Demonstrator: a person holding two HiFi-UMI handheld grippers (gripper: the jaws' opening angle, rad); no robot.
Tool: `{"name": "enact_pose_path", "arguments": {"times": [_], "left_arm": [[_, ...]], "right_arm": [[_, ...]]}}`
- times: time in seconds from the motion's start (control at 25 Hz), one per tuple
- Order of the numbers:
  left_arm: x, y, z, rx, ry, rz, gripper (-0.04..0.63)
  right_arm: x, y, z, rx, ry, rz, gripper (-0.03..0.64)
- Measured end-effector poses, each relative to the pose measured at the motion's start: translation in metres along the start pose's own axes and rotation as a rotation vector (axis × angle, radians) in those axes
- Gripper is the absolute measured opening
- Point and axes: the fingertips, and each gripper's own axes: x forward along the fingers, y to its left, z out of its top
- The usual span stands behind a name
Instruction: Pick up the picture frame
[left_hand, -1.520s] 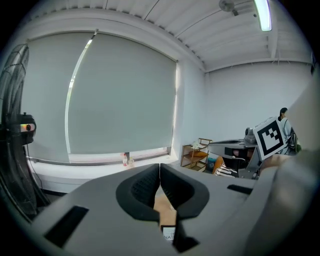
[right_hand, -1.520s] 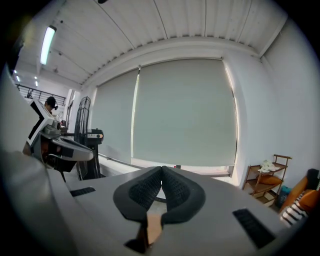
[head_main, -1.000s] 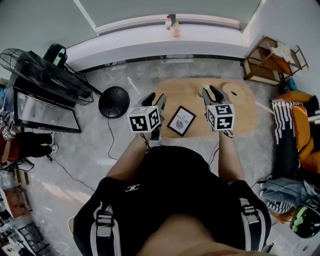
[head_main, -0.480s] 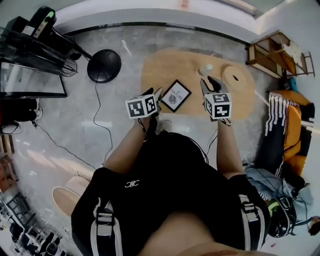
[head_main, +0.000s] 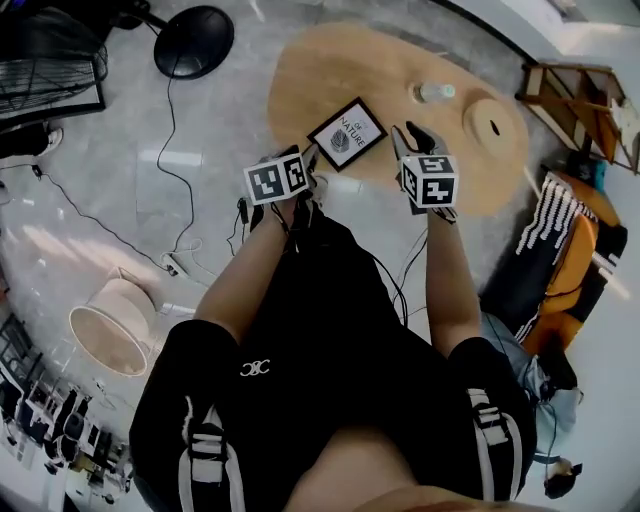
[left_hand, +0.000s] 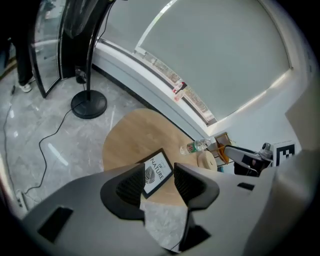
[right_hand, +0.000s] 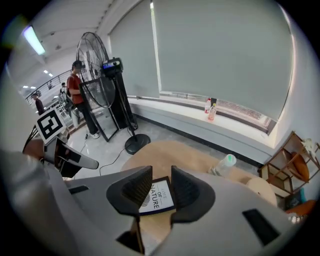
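The black picture frame (head_main: 346, 133) with a white leaf print lies flat near the front edge of the oval wooden table (head_main: 320, 70). My left gripper (head_main: 305, 157) hovers just short of the frame's left corner, open and holding nothing. Right of the frame, my right gripper (head_main: 409, 137) is open and holds nothing too. In the left gripper view the frame (left_hand: 156, 172) shows through the gap of the left gripper (left_hand: 159, 184). The right gripper view also has the frame (right_hand: 157, 196) beyond the right gripper (right_hand: 161, 189). Neither gripper touches it.
A clear plastic bottle (head_main: 435, 92) lies on the table beside a round wooden disc (head_main: 492, 128). On the floor are a fan's black base (head_main: 193, 27) with its cable, a wooden rack (head_main: 585, 95) at the right and a white round stool (head_main: 110, 325) at the left.
The head view has tipped further down, so the table now sits higher in the picture. Both grippers have come closer to the frame, which has stayed flat on the table.
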Motion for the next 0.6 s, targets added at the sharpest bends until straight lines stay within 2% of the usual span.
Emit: {"name": "enact_pose_path", "arguments": {"times": [0.24,0.44,0.6], "left_arm": [[0.08,0.028,-0.035,-0.072,0.041,-0.042,0.196],[0.149,0.067,-0.067,-0.128,0.052,0.009,0.196],[0.196,0.094,-0.09,-0.129,0.06,0.036,0.196]], "right_arm": [[0.103,-0.008,-0.049,-0.079,0.112,0.061,0.135],[0.181,-0.019,-0.098,-0.126,0.201,0.115,0.133],[0.229,-0.029,-0.131,-0.142,0.247,0.141,0.133]]}}
